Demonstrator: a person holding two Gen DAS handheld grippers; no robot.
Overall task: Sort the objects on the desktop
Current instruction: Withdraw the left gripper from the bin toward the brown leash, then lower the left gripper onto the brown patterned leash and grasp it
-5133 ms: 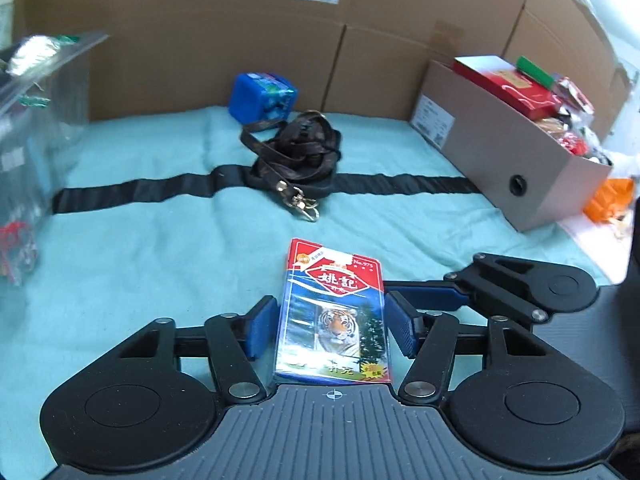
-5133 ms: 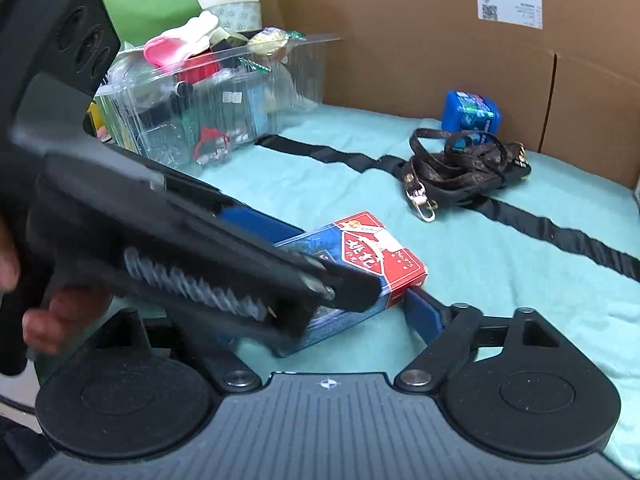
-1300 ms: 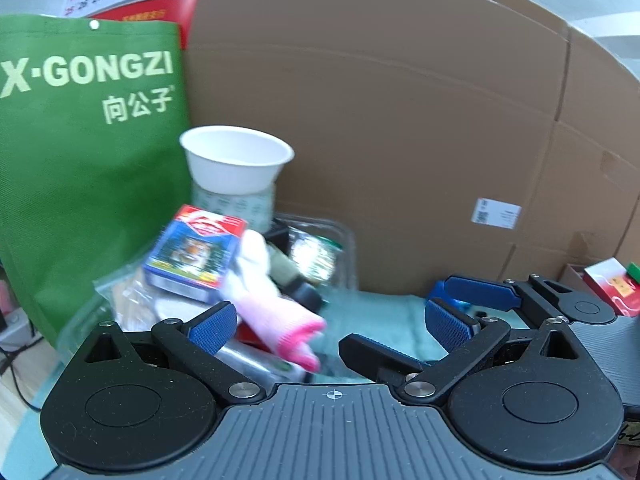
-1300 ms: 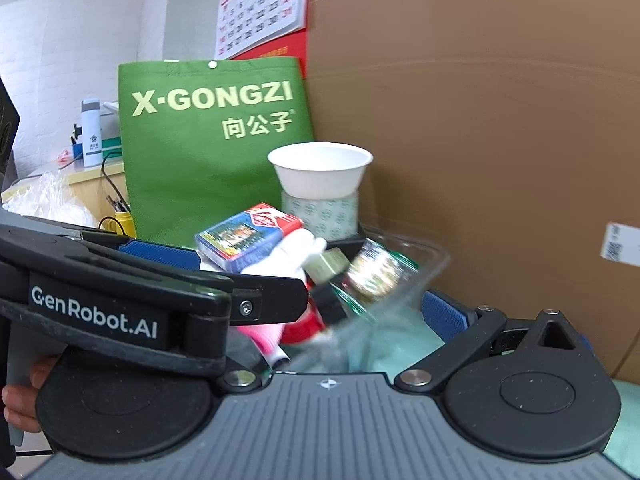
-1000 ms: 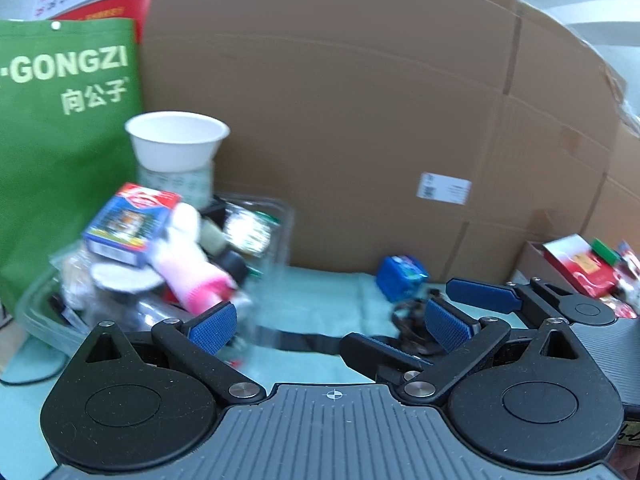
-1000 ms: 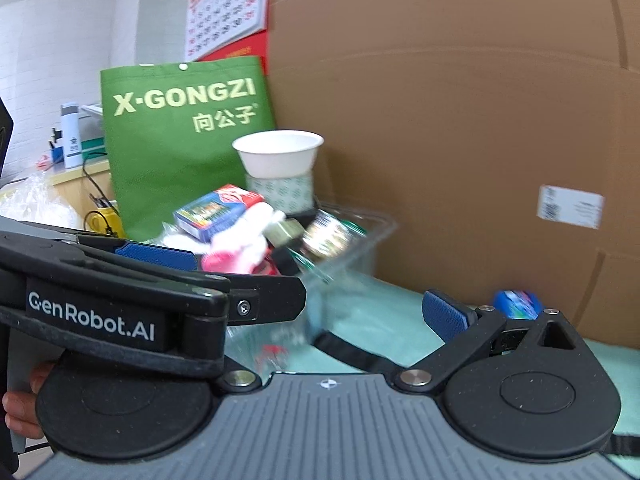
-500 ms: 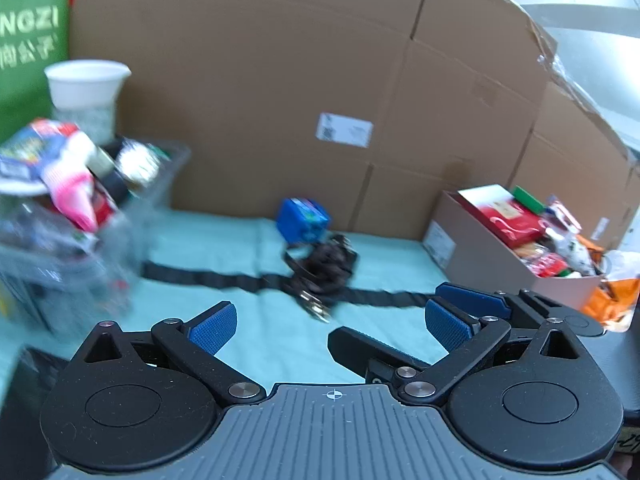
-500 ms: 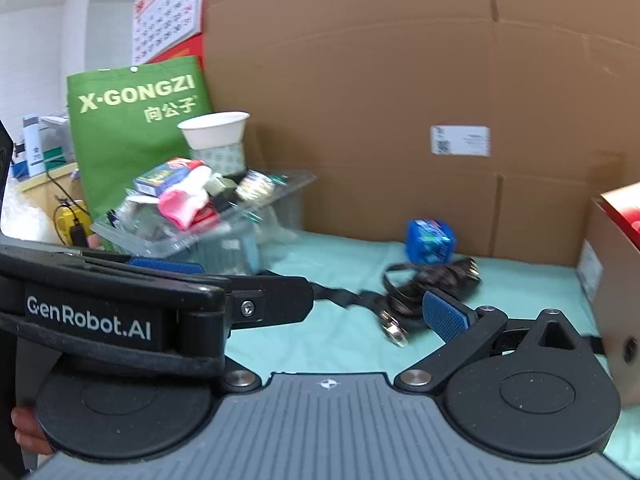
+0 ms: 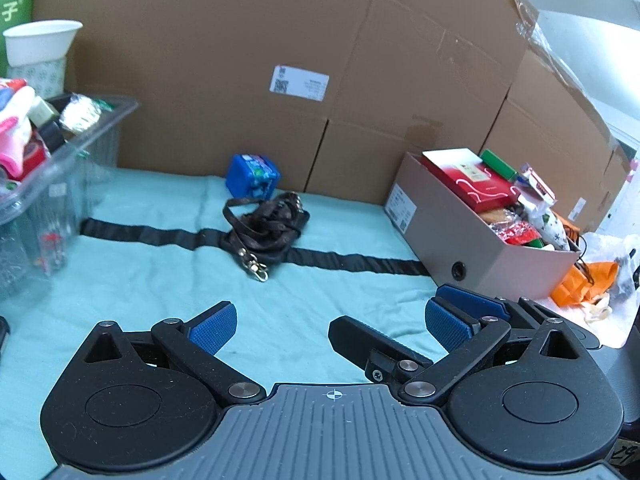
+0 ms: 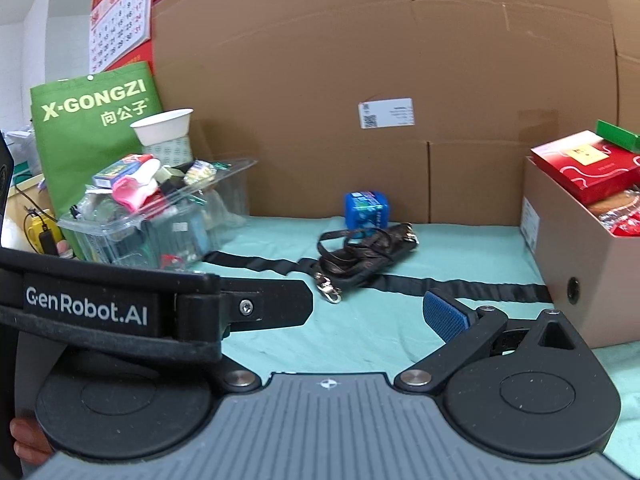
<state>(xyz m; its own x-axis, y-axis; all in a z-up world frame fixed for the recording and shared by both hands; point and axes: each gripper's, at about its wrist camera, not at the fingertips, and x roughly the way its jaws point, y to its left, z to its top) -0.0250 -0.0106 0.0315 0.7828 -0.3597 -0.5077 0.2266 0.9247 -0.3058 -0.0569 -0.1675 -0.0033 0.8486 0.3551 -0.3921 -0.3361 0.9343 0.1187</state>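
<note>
A dark brown leather strap (image 9: 264, 224) with a metal clasp lies coiled on the teal cloth, with a blue cube-shaped pack (image 9: 252, 176) behind it; both also show in the right wrist view, strap (image 10: 366, 258) and pack (image 10: 366, 210). The card box with the tiger picture (image 10: 118, 170) lies on top of the clear plastic bin (image 10: 160, 228) at the left. My left gripper (image 9: 326, 324) is open and empty above the cloth. My right gripper (image 10: 352, 312) is open and empty; the left gripper's body covers its left finger.
A grey shoebox (image 9: 472, 248) full of red packets stands at the right. Cardboard walls (image 9: 280, 40) close the back. A green bag (image 10: 92, 120) and a white paper cup (image 10: 164, 128) stand behind the bin. A black band (image 9: 360, 262) crosses the cloth. An orange bag (image 9: 588, 284) lies far right.
The left gripper carried the card box to the clear bin and let it go. Both grippers have swung right and down, back toward the strap and the blue pack.
</note>
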